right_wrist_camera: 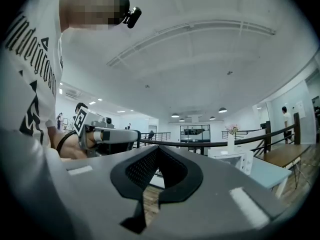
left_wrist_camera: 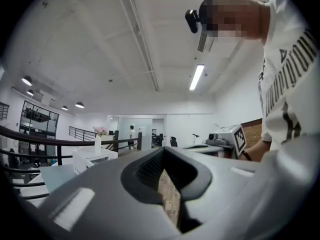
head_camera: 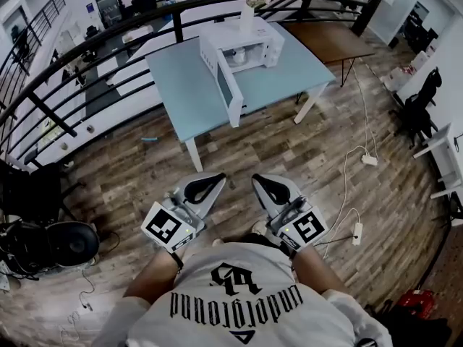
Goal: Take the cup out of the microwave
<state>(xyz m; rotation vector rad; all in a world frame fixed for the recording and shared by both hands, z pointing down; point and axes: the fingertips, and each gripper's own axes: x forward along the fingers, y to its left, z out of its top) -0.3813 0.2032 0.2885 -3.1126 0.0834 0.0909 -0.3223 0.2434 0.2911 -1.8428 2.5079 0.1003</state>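
Observation:
A white microwave [head_camera: 246, 45] stands on the light blue table [head_camera: 188, 85], its door [head_camera: 224, 85] swung open toward me. In its cavity shows a small pale shape [head_camera: 239, 56], too small to tell as a cup. My left gripper [head_camera: 215, 179] and right gripper [head_camera: 260, 181] are held level close to my body, well short of the table, both shut with nothing in them. The microwave [left_wrist_camera: 92, 159] is far off at the left in the left gripper [left_wrist_camera: 164, 154] view. In the right gripper [right_wrist_camera: 157, 153] view the microwave [right_wrist_camera: 235, 159] stands far right.
A vase of pink flowers [head_camera: 249, 9] stands on the microwave. A brown table [head_camera: 333, 42] adjoins at the back right. A black railing [head_camera: 108, 42] curves behind. Cables and a power strip [head_camera: 357, 231] lie on the wood floor at right; black gear [head_camera: 51, 241] at left.

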